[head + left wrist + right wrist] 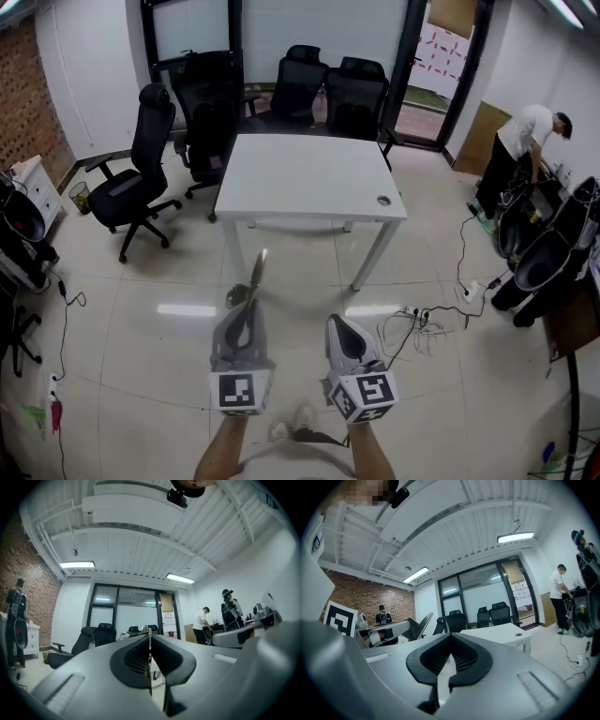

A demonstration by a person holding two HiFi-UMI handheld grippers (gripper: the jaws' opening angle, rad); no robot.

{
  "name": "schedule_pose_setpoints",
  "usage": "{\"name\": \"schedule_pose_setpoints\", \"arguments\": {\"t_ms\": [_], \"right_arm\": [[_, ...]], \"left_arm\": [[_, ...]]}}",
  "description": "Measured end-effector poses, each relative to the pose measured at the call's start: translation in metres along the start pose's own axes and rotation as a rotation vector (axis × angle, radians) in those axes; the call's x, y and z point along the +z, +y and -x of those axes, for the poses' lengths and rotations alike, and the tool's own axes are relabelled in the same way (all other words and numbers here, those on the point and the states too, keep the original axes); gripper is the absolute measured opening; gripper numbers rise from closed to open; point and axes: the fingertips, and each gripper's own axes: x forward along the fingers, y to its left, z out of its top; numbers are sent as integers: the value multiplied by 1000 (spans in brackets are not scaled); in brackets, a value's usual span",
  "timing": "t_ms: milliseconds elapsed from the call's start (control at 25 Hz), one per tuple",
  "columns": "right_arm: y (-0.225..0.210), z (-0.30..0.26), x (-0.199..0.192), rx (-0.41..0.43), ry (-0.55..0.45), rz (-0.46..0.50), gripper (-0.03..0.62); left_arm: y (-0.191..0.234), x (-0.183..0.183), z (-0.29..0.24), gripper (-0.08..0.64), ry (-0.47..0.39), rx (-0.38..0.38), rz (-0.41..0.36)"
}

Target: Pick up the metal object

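This is an office meeting room. A white table stands on a glossy tiled floor, with black swivel chairs crowding its far edge. Dark-framed glass partition walls run behind, and a brick wall stands alongside.

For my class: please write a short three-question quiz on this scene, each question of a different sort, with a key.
1. True or false: the left hand-held gripper is shut on a thin metal object.
2. Multiple choice: what stands on the far side of the white table? A) black office chairs B) red stools C) a sofa
3. Fill in: the jaws of the right hand-held gripper are ____, with nothing between them.

Key: 1 true; 2 A; 3 shut.
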Motion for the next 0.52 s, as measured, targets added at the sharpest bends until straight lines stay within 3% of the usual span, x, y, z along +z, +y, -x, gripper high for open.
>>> {"name": "schedule_pose_setpoints", "arguments": {"t_ms": [520], "right_arm": [[2, 24, 8, -23, -30, 10, 12]], "left_arm": [[-9, 7, 22, 3, -19, -7, 8]]}}
